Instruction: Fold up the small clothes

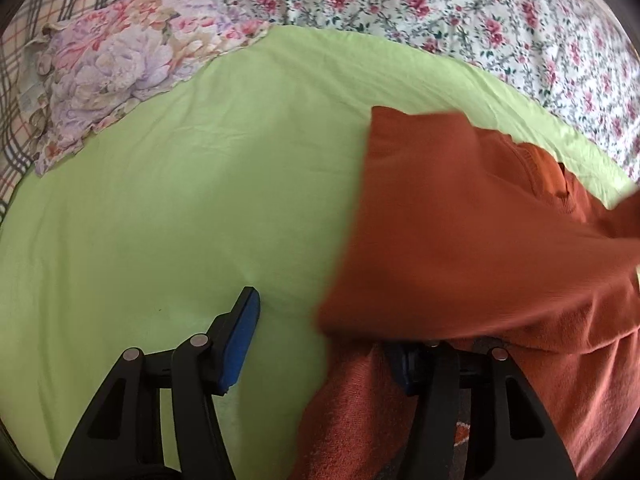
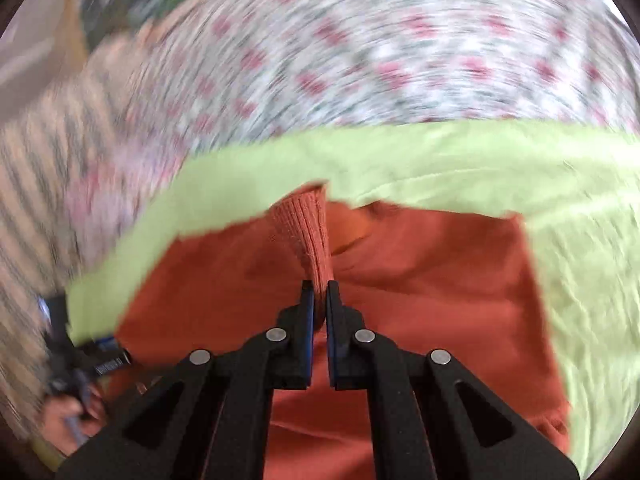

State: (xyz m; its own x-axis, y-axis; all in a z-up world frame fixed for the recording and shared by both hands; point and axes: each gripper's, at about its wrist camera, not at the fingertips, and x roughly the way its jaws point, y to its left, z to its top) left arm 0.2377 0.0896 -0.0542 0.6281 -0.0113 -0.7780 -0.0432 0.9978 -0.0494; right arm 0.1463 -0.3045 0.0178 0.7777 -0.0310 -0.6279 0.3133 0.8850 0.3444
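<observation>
Right wrist view: our right gripper (image 2: 319, 292) pinches the rust-orange knitted sweater's ribbed cuff (image 2: 306, 236); our left gripper (image 1: 324, 344) stands open, sweater (image 1: 460, 220) draped over one finger, above the lime-green sheet (image 1: 180, 208).

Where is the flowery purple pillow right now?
In the left wrist view, the flowery purple pillow sits at the upper left, on the far corner of the green sheet, well away from the orange sweater on the right.

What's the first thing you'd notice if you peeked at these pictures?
The big orange sweater jumps out, lying on the bright green sheet. The right gripper has its fingers shut on the sweater's ribbed cuff, lifting it over the rest. Behind the green sheet lies a bedspread with pink flowers.
</observation>
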